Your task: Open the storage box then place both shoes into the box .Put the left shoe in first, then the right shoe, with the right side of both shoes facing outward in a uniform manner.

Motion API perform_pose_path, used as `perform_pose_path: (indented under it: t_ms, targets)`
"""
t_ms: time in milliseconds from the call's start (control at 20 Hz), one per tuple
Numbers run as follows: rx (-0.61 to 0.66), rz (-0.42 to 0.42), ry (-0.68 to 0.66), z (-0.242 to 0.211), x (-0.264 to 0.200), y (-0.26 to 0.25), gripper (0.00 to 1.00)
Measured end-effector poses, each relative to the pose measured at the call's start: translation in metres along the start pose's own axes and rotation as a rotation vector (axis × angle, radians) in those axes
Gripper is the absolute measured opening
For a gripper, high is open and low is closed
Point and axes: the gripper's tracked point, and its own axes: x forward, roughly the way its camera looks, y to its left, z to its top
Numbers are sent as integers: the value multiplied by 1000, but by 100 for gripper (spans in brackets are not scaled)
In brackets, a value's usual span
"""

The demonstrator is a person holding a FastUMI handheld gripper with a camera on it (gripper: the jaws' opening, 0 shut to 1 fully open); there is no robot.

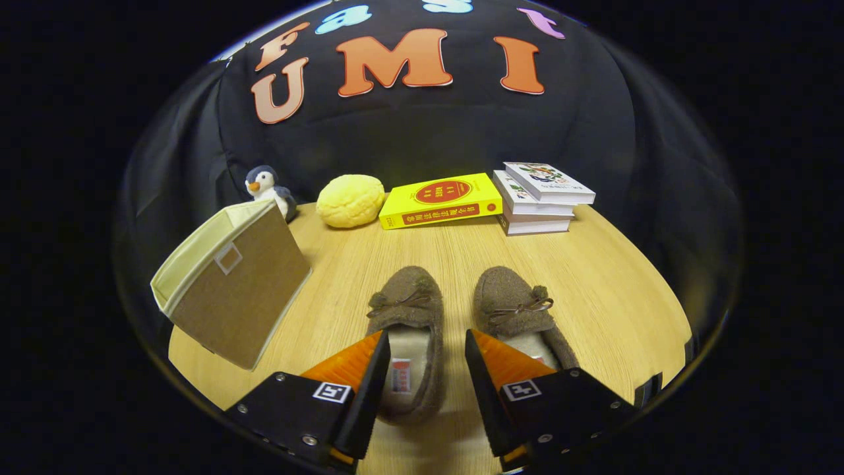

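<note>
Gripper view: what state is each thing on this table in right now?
gripper: open, holding nothing, over the shoes' heels.
storage box: tipped, on the table.
left shoe: flat, outside the box.
right shoe: flat, beside it.
yellow book: closed, lying flat.
white books: closed, stacked.

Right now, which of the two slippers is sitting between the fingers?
The left slipper, the one nearer the storage box. Its heel end lies in the gap of the open gripper, while the right slipper lies beyond the right-hand finger.
</note>
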Motion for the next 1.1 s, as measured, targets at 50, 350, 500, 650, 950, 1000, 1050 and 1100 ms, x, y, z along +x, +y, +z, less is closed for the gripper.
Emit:
perform_pose_path:
  t_ms: [50,350,500,650,950,1000,1050,1100]
  targets:
    - [4,-5,6,-3,7,-3,58]
    - [-11,-18,52,-19,44,-3,37]
    - [-13,-11,81,-23,58,0,27]
    - [-30,-34,89,-20,52,0,3]
    - [-16,-39,71,17,25,8,1]
    - [0,-37,64,24,22,12,1]
    - [14,-37,60,30,18,15,1]
    - [23,-42,49,38,13,19,1]
